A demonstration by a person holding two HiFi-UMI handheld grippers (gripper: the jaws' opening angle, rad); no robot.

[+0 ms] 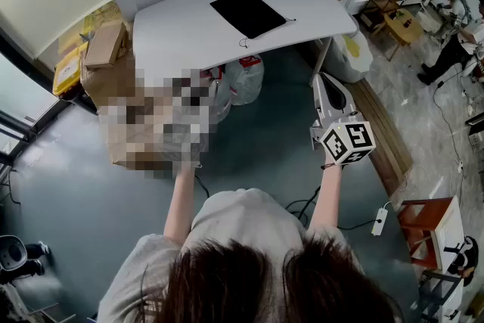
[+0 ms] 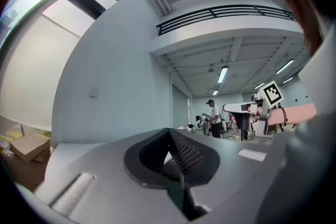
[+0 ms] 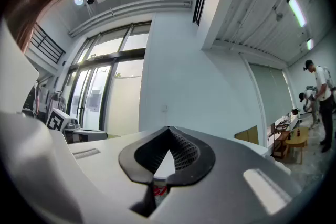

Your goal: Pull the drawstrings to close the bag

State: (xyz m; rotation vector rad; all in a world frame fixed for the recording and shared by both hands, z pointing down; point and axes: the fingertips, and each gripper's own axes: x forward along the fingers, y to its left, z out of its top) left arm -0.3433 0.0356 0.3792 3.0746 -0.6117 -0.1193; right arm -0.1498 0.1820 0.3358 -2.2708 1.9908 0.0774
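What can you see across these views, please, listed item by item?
Table: one, white, centre back.
Drawstring bag: one, black, flat on the table.
Cardboard boxes: several, brown, left of the table.
Plastic bags: at least two, white, on the floor at the table's front edge.
Power strip: one, white, on the floor at right.
Stool: one, reddish wood, lower right.
People: a few, far upper right.
Left hand-held gripper: one, grey, jaws together, empty.
Right hand-held gripper: one, white, jaws together, empty.
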